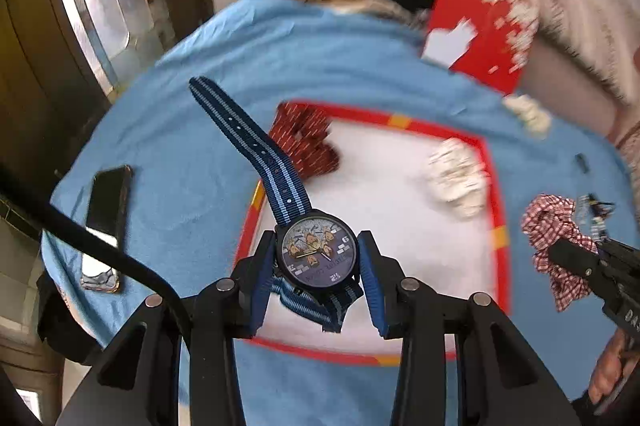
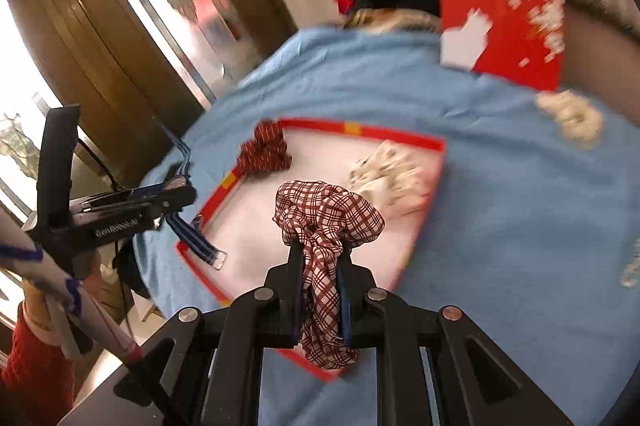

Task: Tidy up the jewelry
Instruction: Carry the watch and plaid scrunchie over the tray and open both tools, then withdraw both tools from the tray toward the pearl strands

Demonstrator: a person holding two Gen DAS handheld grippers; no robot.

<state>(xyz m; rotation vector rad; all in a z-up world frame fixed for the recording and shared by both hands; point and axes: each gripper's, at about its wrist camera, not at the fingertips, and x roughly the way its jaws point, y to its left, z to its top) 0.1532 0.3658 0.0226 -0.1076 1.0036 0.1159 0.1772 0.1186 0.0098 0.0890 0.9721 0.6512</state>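
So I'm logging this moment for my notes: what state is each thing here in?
Left tongs: shut on the watch.
Watch: held by its case, face up, strap sticking out.
Right tongs: shut on the checked scrunchie.
Checked scrunchie: pinched, bunched above the tongs.
Dark red scrunchie: lying in the tray's corner.
White scrunchie: lying in the tray.
Red-rimmed tray: flat on the blue cloth.
Phone: flat, screen dark.
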